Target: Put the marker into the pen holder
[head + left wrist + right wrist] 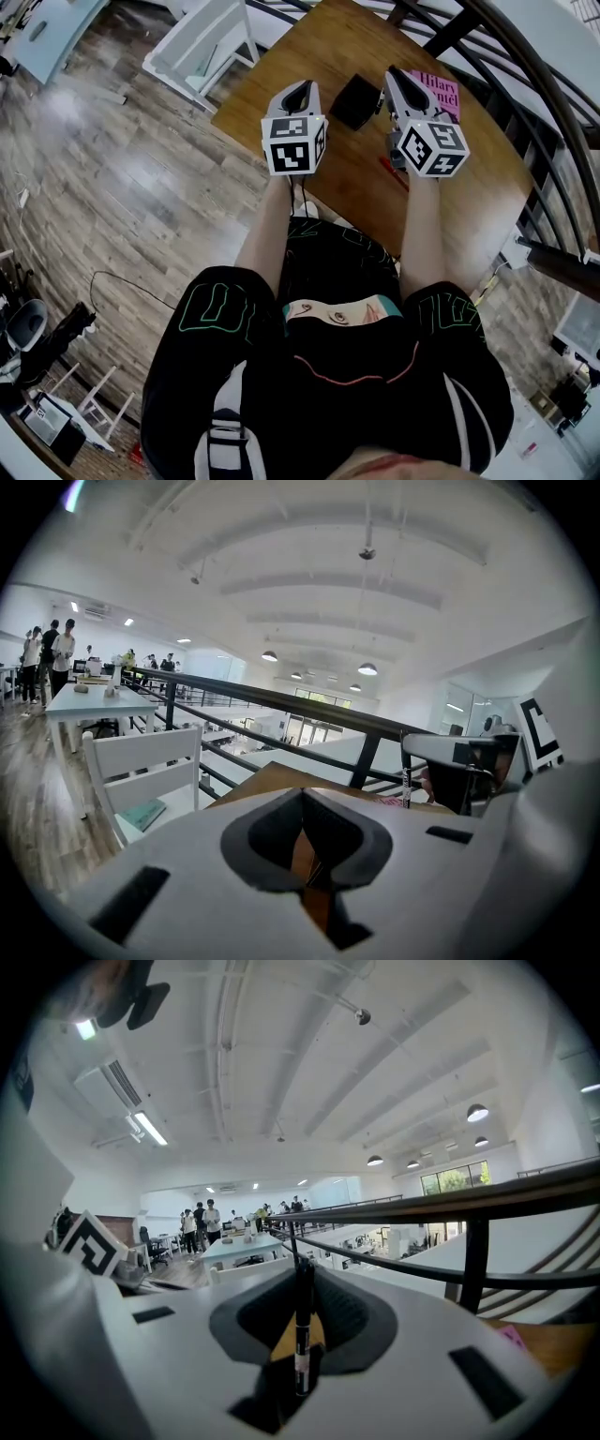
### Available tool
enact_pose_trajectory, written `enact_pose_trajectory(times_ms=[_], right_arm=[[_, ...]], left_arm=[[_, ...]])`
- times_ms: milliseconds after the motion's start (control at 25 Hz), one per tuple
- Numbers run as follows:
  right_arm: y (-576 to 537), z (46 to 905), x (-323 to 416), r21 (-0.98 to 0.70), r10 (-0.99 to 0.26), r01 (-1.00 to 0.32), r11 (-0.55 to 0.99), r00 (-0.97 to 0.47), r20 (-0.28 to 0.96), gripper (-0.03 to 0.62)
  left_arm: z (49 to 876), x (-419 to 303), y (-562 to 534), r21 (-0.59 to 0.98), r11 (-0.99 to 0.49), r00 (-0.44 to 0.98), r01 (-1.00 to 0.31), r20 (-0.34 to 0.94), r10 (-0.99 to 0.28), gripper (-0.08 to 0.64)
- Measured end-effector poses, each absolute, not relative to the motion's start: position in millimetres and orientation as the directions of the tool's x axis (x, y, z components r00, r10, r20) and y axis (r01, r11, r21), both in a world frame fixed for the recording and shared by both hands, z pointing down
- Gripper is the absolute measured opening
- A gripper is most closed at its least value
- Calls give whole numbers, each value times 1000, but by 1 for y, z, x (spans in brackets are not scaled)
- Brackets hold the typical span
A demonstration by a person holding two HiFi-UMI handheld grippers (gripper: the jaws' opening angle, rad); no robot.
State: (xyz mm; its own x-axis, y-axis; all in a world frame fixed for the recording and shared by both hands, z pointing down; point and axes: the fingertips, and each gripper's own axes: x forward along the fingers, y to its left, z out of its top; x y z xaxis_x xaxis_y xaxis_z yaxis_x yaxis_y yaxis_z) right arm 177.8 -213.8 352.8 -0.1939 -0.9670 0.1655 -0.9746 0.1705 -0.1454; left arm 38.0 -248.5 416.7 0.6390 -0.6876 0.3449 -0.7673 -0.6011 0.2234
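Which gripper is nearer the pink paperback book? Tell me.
Right. The right gripper is beside the pink book; the left gripper is farther left, past the black square pen holder.

Your table [281, 103]: smooth satin wood. Your left gripper [302, 89] and right gripper [395, 80]: matt white plastic, dark matt jaw linings. Your marker [302, 1316]: glossy black plastic. Your pen holder [355, 100]: matt black. Your floor [141, 187]: glossy wood planks.

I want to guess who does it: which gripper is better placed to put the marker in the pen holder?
The right gripper. It holds the marker between its jaws, and the pen holder stands on the table close beside it. The left gripper is shut on nothing.
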Motion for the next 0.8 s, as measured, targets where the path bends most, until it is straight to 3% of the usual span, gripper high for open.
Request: enact_pose_trajectory(times_ms=[800], right_arm=[[-236,391,168,-191,-942,-962,193,-236,238,64]], left_arm=[[431,32,-260,235,-577,621,-782,380,-686,8]])
